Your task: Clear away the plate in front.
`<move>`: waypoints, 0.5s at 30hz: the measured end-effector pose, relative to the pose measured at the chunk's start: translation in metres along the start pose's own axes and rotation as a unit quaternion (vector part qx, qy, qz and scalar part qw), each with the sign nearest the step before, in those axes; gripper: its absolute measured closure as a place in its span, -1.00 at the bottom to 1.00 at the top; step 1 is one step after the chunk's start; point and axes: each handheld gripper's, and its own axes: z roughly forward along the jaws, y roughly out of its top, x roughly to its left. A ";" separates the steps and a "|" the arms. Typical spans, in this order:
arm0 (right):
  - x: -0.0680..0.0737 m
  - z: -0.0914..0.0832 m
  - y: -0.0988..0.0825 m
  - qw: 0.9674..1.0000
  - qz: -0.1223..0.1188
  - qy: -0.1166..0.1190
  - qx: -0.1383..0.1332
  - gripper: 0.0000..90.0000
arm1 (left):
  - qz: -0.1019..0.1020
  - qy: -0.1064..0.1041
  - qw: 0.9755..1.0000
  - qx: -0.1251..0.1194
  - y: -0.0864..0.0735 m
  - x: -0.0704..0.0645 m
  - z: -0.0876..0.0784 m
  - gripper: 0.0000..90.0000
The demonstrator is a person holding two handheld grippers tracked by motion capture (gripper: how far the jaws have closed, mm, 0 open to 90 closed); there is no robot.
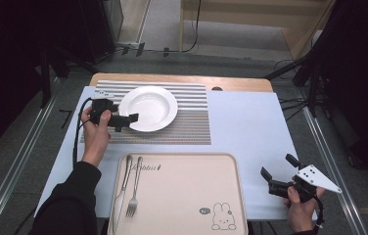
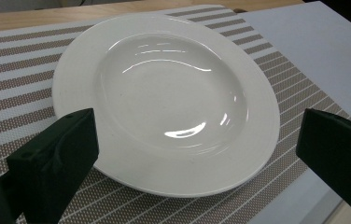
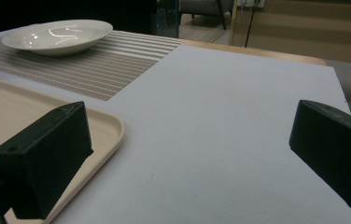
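on the brown-and-white striped woven placemat [image 1: 192, 122], at the far left part of the pale blue table cover [image 1: 250, 132]: a round white ceramic deep plate [image 1: 149, 107], empty and glossy, lying flat. just at its near-left rim, the black two-jaw left gripper [image 1: 129, 119], held in a hand with a dark sleeve, jaws spread wide apart and gripping nothing. seen from the left gripper view, the plate [image 2: 164, 102] sits between and beyond the two black jaws, one jaw low over the near rim at left, the other off to the right over the placemat [image 2: 19, 79] edge; whether either jaw touches the plate cannot be told.

nearer the person, a beige rounded-corner plastic tray with a small rabbit drawing [image 1: 187, 196], carrying a steel table knife [image 1: 122, 191] and a steel fork [image 1: 134, 188] side by side along its left edge, handles pointing away.

at the near right corner of the table cover, well apart from the plate: the black right gripper with a grey three-cornered plate on top [image 1: 278, 172], jaws likewise wide apart and empty, hovering just right of the tray. in the right gripper view, bare table cover [image 3: 229, 121] between the jaws, tray corner [image 3: 103, 128] by the left jaw, plate [image 3: 57, 35] far off on the placemat [image 3: 99, 65].
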 end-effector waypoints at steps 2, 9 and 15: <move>0.000 0.000 0.000 1.000 -0.001 0.001 0.000 -1.00 | 0.001 0.005 1.000 0.002 0.001 0.001 0.003 -1.00; 0.000 0.000 0.000 1.000 -0.001 0.005 -0.003 -1.00 | 0.001 0.008 1.000 0.011 0.004 0.005 0.014 -1.00; -0.001 0.000 -0.001 1.000 -0.001 0.003 -0.002 -1.00 | -0.007 0.013 1.000 0.014 0.006 0.014 0.020 -1.00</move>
